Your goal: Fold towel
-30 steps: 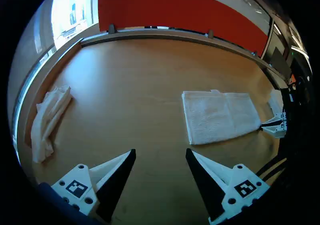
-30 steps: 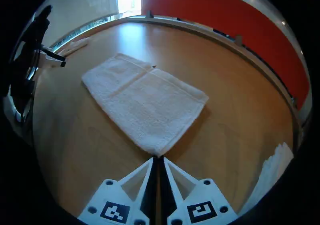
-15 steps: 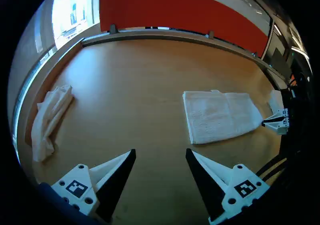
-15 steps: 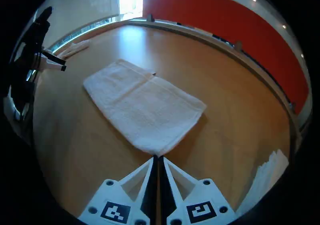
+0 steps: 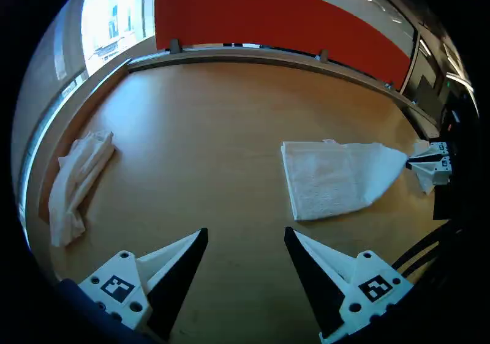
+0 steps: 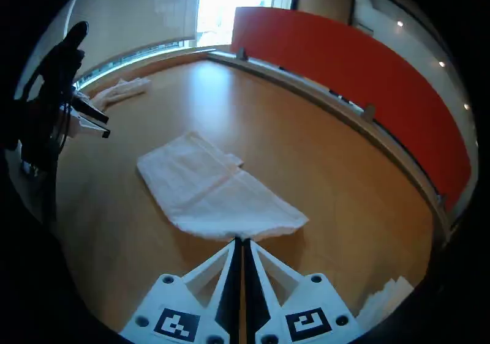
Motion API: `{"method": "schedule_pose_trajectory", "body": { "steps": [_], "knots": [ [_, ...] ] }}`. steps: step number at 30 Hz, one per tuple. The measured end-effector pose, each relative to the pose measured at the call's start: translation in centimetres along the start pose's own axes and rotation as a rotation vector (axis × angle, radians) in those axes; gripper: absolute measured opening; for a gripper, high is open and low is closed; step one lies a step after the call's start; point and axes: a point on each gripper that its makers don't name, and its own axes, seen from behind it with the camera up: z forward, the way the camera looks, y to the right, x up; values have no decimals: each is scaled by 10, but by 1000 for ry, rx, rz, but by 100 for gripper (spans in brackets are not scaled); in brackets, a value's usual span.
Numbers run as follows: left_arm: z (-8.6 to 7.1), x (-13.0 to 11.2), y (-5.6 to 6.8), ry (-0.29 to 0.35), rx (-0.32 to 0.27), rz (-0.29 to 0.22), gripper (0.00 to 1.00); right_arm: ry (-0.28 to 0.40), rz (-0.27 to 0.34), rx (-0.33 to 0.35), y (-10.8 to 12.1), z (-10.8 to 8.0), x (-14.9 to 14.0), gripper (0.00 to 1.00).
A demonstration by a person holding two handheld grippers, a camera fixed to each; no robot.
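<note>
Fingers of right gripper (image 6: 241,242) clamped on towel (image 6: 202,191) corner, raised off bench (image 6: 343,179); left gripper (image 5: 245,231) fingers apart. Next, likely: carry corner across.

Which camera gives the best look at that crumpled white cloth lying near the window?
The left gripper view: the crumpled cloth lies large and whole, its folds clear. The right gripper view shows it small and far off, its folds hard to make out.
</note>
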Motion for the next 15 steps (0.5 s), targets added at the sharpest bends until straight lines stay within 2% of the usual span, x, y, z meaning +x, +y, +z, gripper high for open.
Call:
{"method": "schedule_pose_trajectory", "body": {
  "steps": [7, 15],
  "knots": [
    [-2, 0, -2, 6, 0, -9, 93, 46, -52, 10, -6, 0, 38, 2],
    [-3, -1, -3, 10, 1, -15, 93, 74, -89, 27, -16, 5, 65, 2]
  ]
}}
